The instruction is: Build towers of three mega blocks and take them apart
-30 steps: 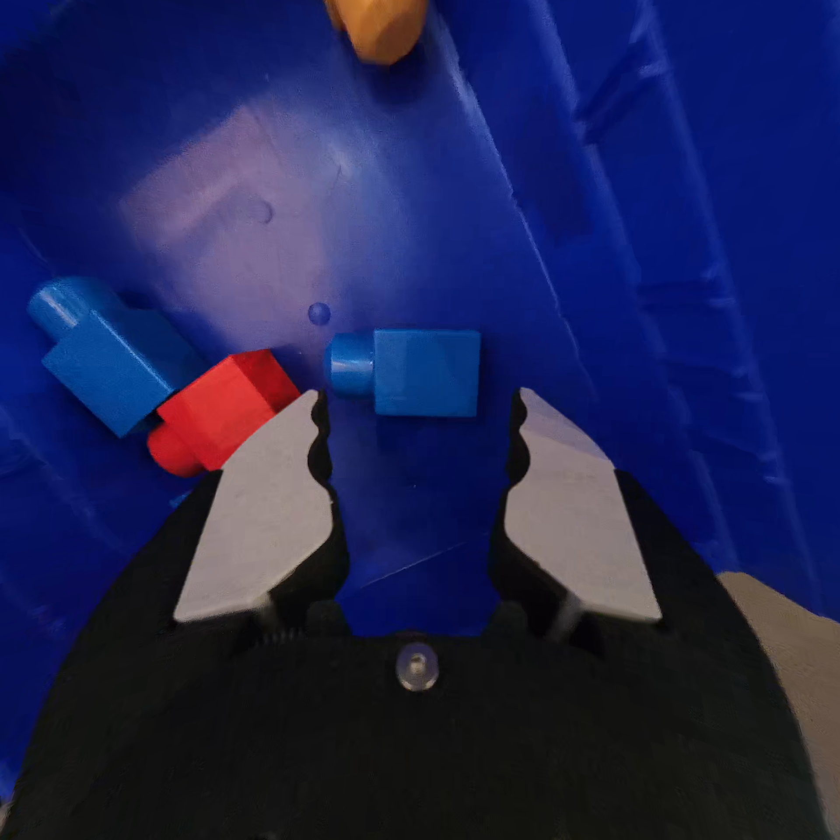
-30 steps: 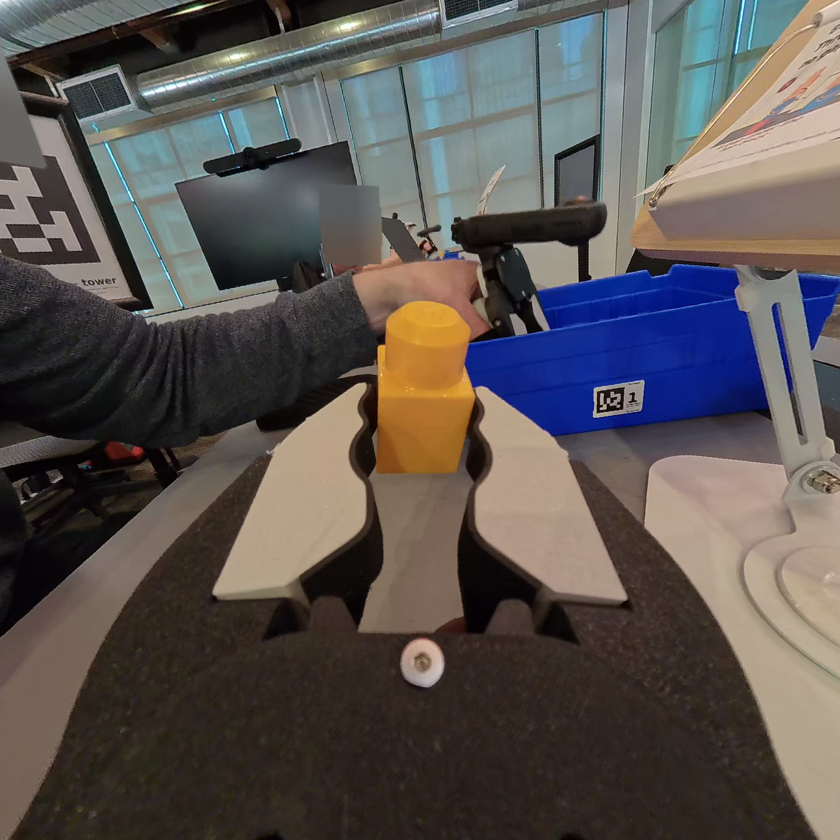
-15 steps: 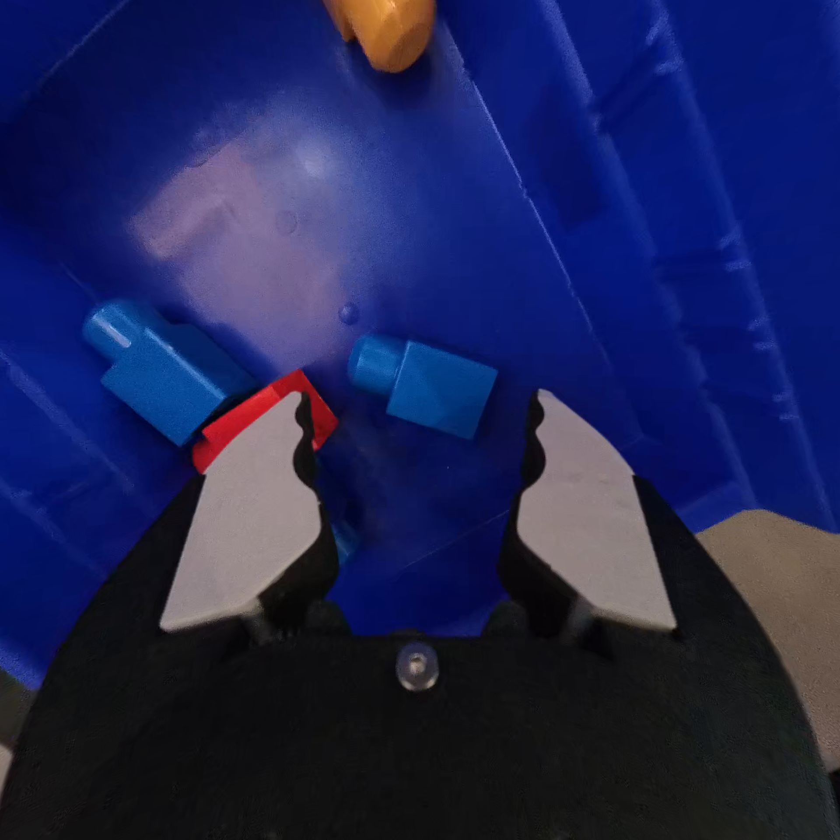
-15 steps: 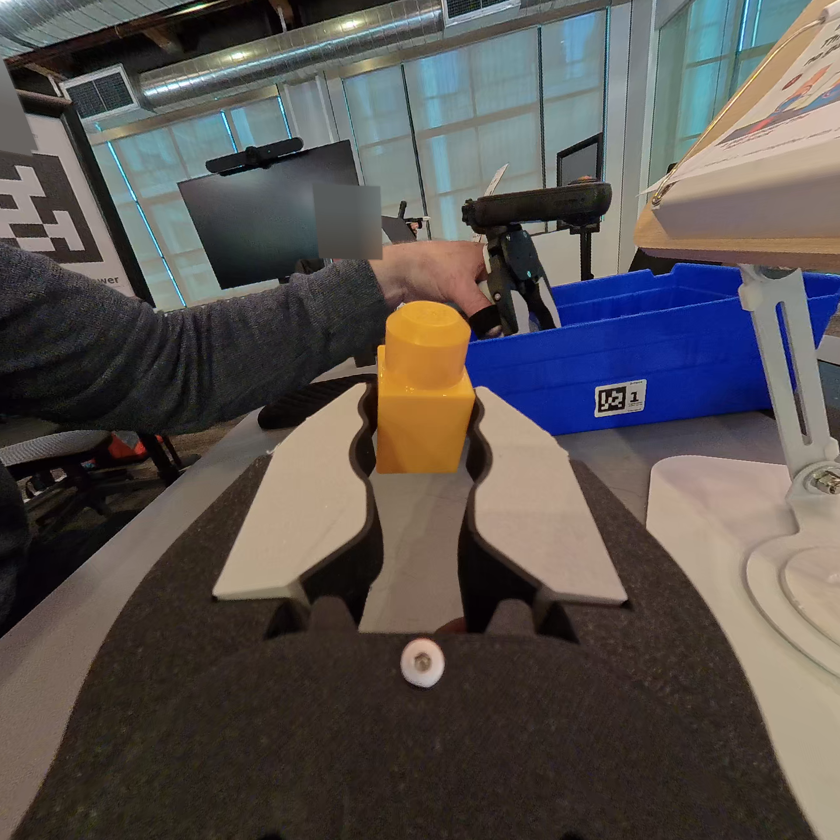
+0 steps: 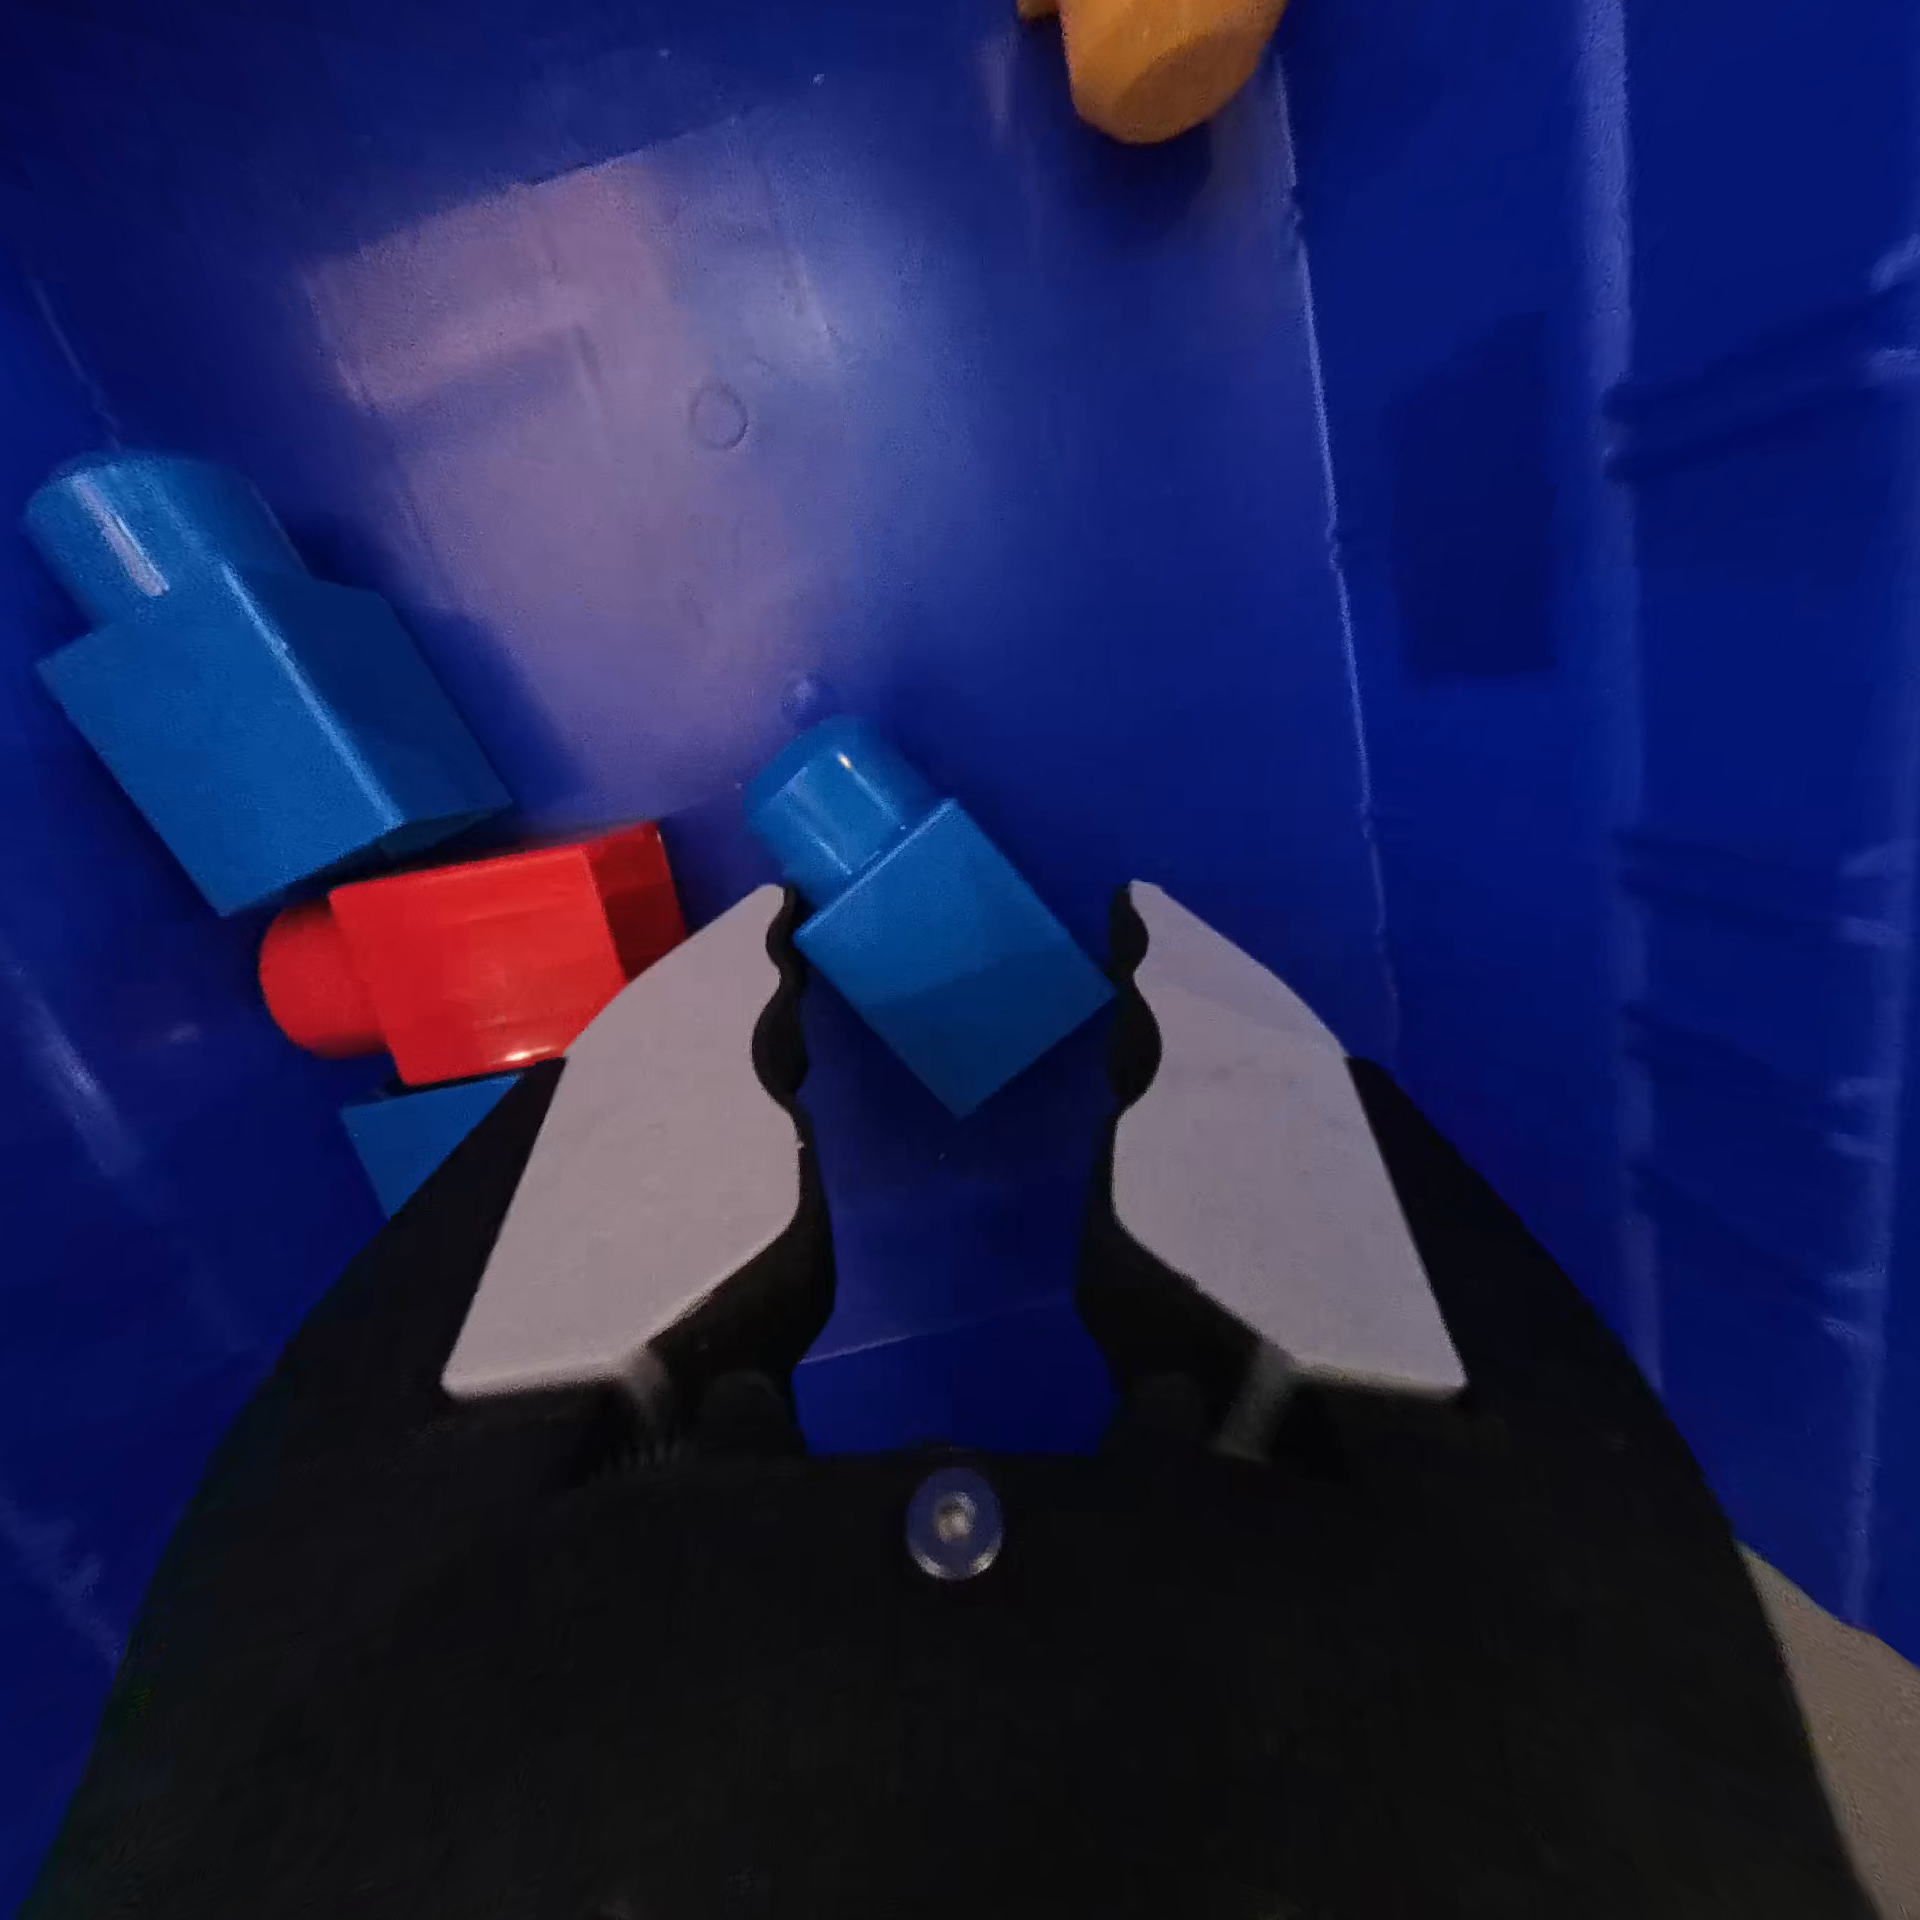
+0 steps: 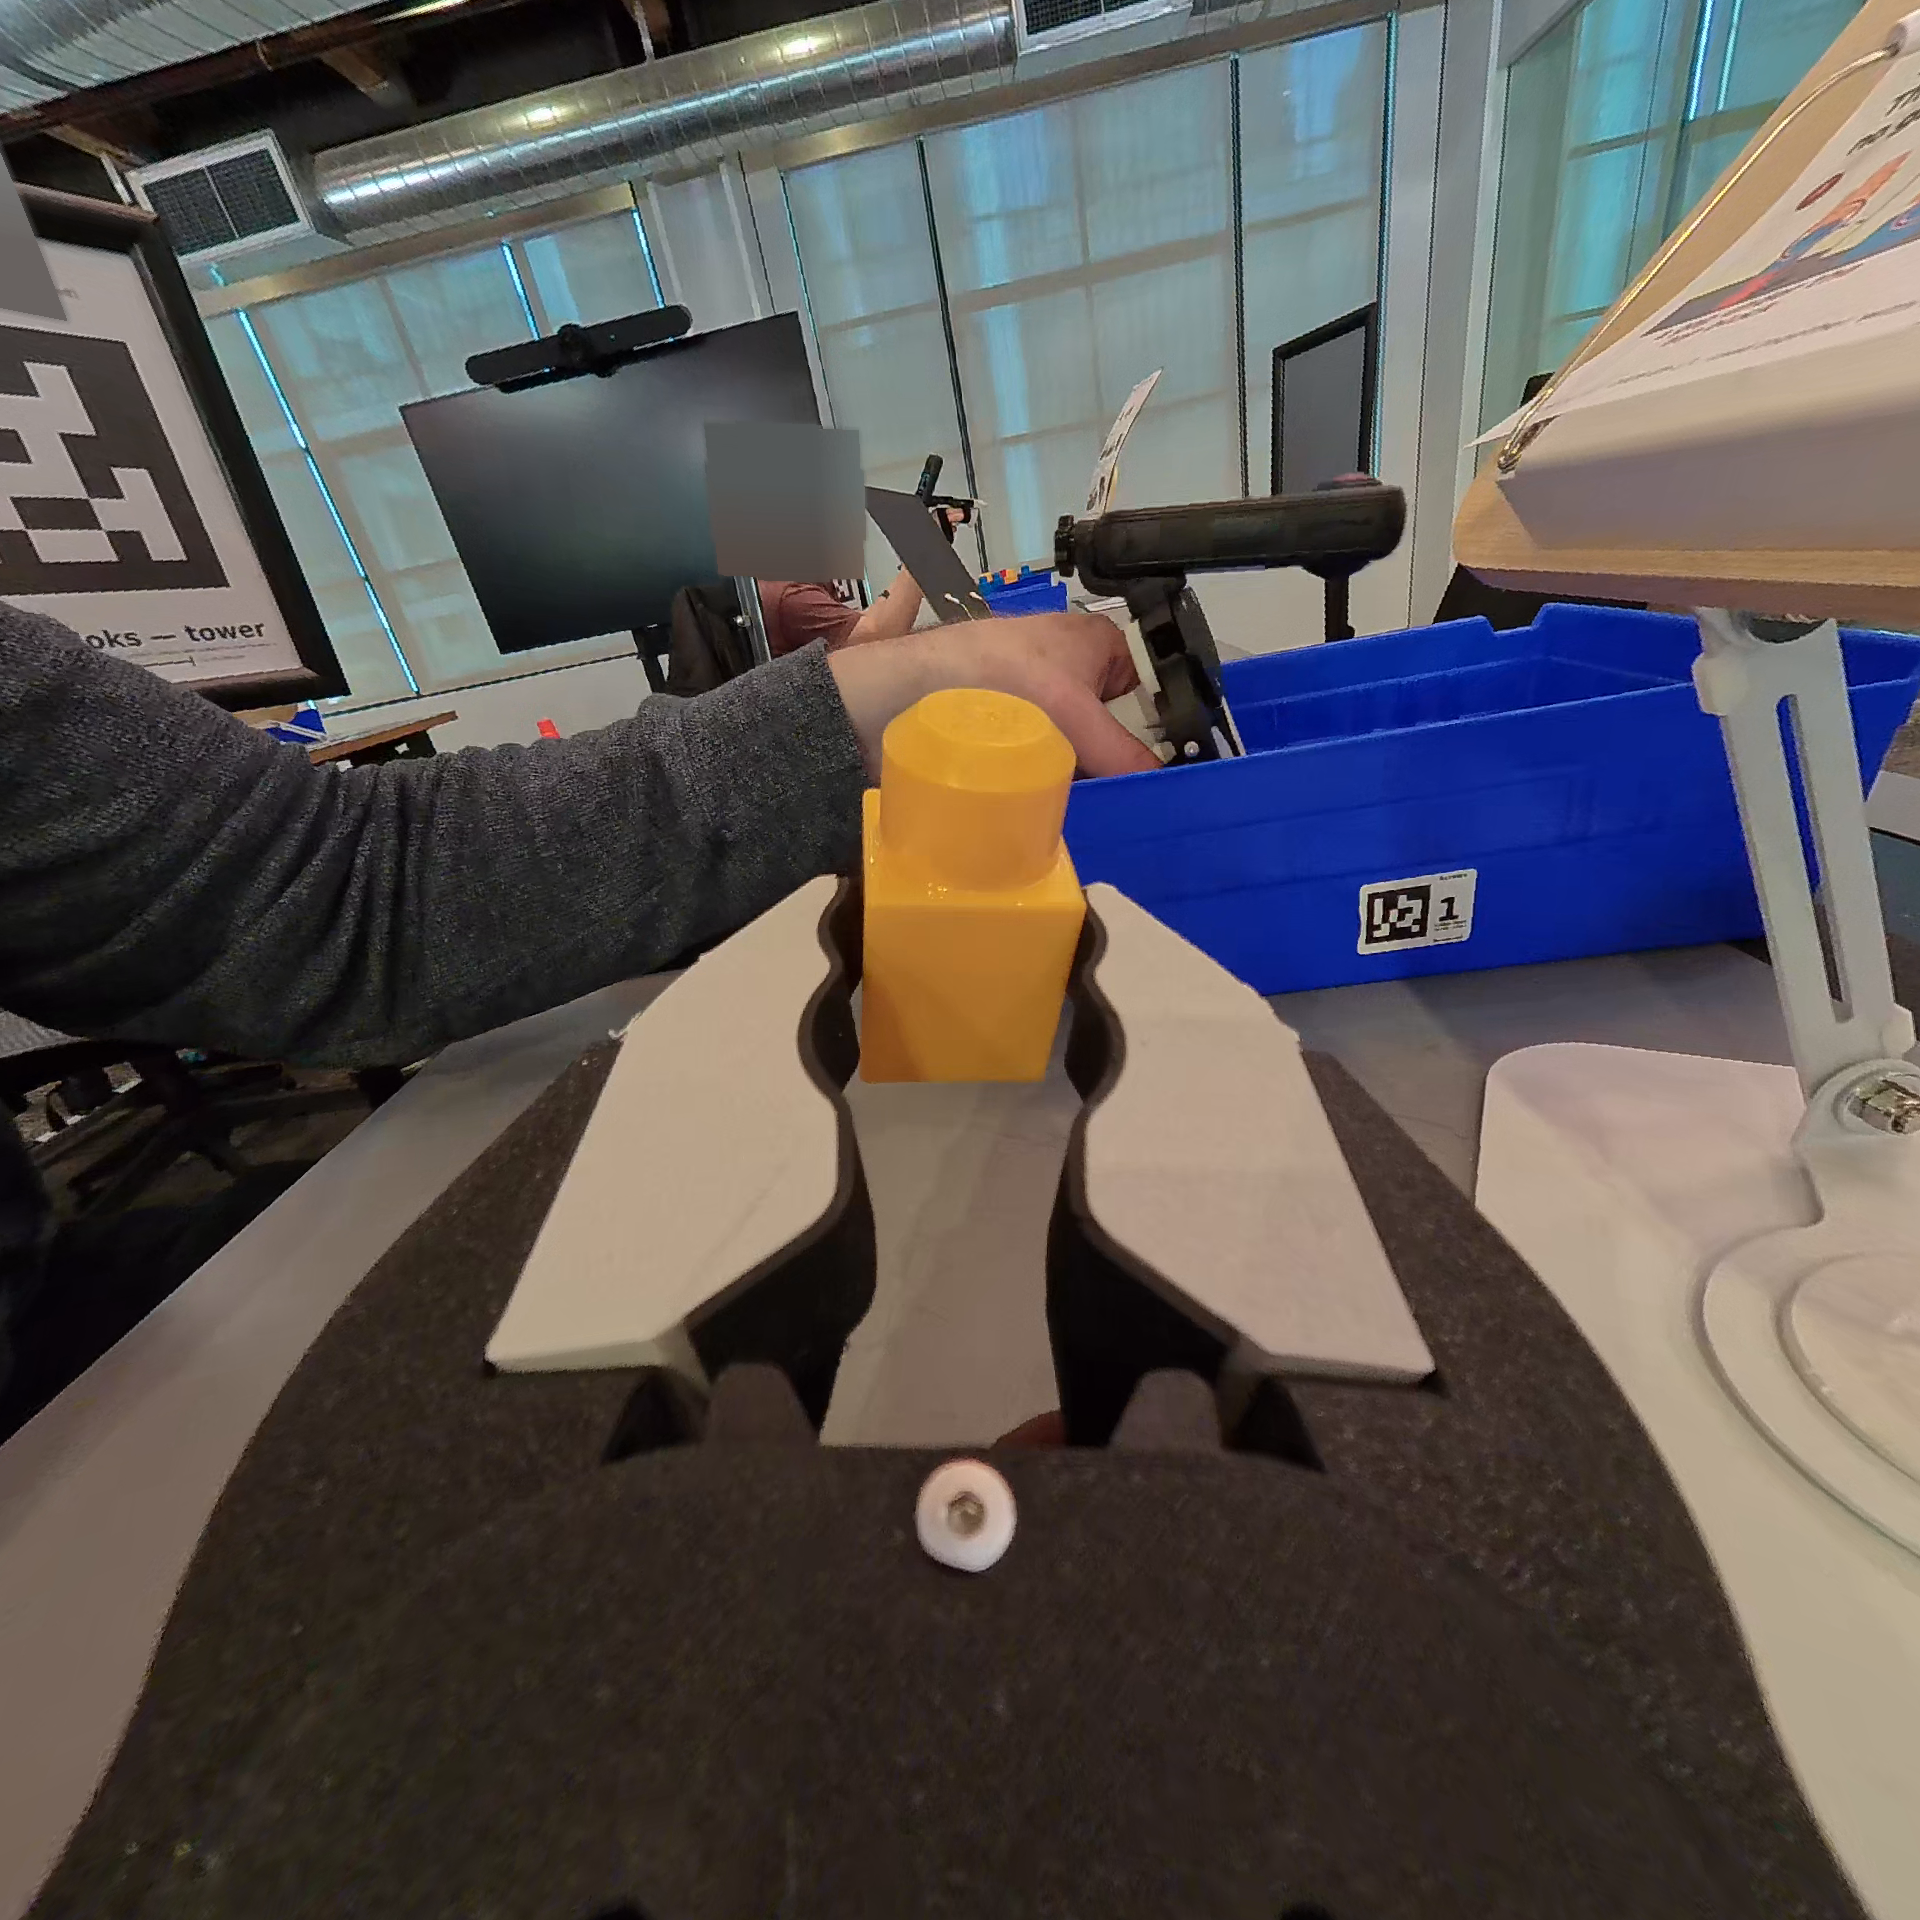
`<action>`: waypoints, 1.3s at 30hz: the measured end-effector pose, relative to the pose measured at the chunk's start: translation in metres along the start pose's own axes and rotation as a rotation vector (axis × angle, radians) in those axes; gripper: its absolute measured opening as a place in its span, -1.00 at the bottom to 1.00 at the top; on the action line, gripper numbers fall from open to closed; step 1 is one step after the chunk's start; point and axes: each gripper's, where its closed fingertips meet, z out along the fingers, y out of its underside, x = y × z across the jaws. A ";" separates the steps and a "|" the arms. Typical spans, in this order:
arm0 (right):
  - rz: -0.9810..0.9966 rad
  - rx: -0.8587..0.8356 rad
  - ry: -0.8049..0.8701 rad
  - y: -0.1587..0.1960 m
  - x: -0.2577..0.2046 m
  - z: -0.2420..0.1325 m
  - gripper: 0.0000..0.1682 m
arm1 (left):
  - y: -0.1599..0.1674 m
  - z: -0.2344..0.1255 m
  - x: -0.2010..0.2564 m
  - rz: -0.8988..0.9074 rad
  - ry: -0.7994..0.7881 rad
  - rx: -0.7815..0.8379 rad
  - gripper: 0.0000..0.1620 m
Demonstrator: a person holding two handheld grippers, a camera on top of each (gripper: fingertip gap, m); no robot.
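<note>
Both hand-held grippers are busy with different blocks. The right hand-held gripper (image 6: pixel 971 940) is clenched on a yellow mega block (image 6: pixel 961 914), which stands upright on the grey table (image 6: pixel 1455 1049) with its stud pointing up. I think it is kept steady like this so it can serve as the base of a tower, and the stud stays free to receive the next block.

The left hand-held gripper (image 5: pixel 951 971) reaches down into the blue bin (image 5: pixel 1195 520), and its jaws are spread on both sides of a blue mega block (image 5: pixel 925 935). This block lies on its side, turned diagonal, with the stud pointing up and to the left. The fingers are very near its corners, but they do not look closed on it, so it is not yet grasped. Because the block sits crooked between the jaws, the grip may turn it or catch only the corners.

Beside it, at the left, a red block (image 5: pixel 488 956) lies touching a larger-looking blue block (image 5: pixel 249 686), and one more blue piece (image 5: pixel 426 1138) shows partly under the left finger. An orange block (image 5: pixel 1153 62) is at the far end of the bin.
</note>
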 end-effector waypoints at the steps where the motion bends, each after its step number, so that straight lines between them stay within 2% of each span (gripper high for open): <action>1: 0.000 0.001 0.001 0.000 0.000 0.000 -0.56 | -0.003 -0.003 0.001 0.012 0.011 0.034 -0.29; 3: 0.000 -0.001 0.002 0.000 0.000 0.000 -0.56 | -0.011 -0.014 0.001 0.076 0.008 0.133 -0.31; 5: -0.004 -0.007 0.004 0.001 0.000 0.001 -0.56 | -0.021 -0.033 0.005 0.067 0.043 0.263 -0.31; 10: -0.009 -0.034 0.015 0.004 0.000 0.003 -0.56 | -0.048 -0.111 0.045 0.225 0.192 0.737 -0.33; 12: -0.014 -0.042 0.017 0.005 0.000 0.004 -0.56 | -0.048 -0.126 0.061 0.252 0.241 0.810 -0.33; 13: -0.017 -0.044 0.018 0.006 0.000 0.004 -0.56 | -0.045 -0.122 0.069 0.283 0.268 0.791 -0.33; 16: -0.020 -0.045 0.017 0.006 0.000 0.004 -0.56 | -0.021 -0.073 0.052 0.306 0.147 0.464 -0.32; 18: -0.020 -0.046 0.017 0.006 0.000 0.004 -0.56 | -0.012 -0.053 0.032 0.322 0.058 0.341 -0.32; 20: -0.018 -0.049 0.015 0.006 0.000 0.004 -0.56 | 0.001 -0.035 0.029 0.325 0.128 0.194 -0.32; 21: -0.018 -0.049 0.015 0.006 0.000 0.004 -0.56 | 0.004 -0.028 0.021 0.364 0.078 0.138 -0.32; 23: -0.016 -0.048 0.014 0.006 0.000 0.004 -0.56 | 0.014 -0.019 0.022 0.435 0.096 0.041 -0.32; 26: -0.015 -0.049 0.013 0.006 0.000 0.004 -0.56 | 0.017 -0.014 0.022 0.419 0.118 -0.029 -0.31; 27: -0.015 -0.049 0.013 0.006 0.000 0.004 -0.56 | 0.017 -0.013 0.018 0.380 0.095 -0.049 -0.15; 28: -0.015 -0.050 0.012 0.006 0.000 0.004 -0.56 | 0.017 -0.013 0.017 0.334 0.094 -0.063 -0.10; 31: -0.017 -0.052 0.013 0.007 0.000 0.004 -0.56 | 0.018 -0.012 0.019 0.250 0.115 -0.081 -0.06; 33: -0.019 -0.054 0.012 0.007 -0.001 0.005 -0.56 | 0.019 -0.009 0.014 0.192 0.079 -0.115 -0.19; 35: -0.021 -0.055 0.013 0.007 -0.001 0.005 -0.56 | 0.020 -0.007 0.015 0.140 0.085 -0.137 -0.46; 39: -0.021 -0.057 0.016 0.007 -0.001 0.005 -0.56 | 0.014 -0.011 0.011 0.165 0.026 -0.098 -0.50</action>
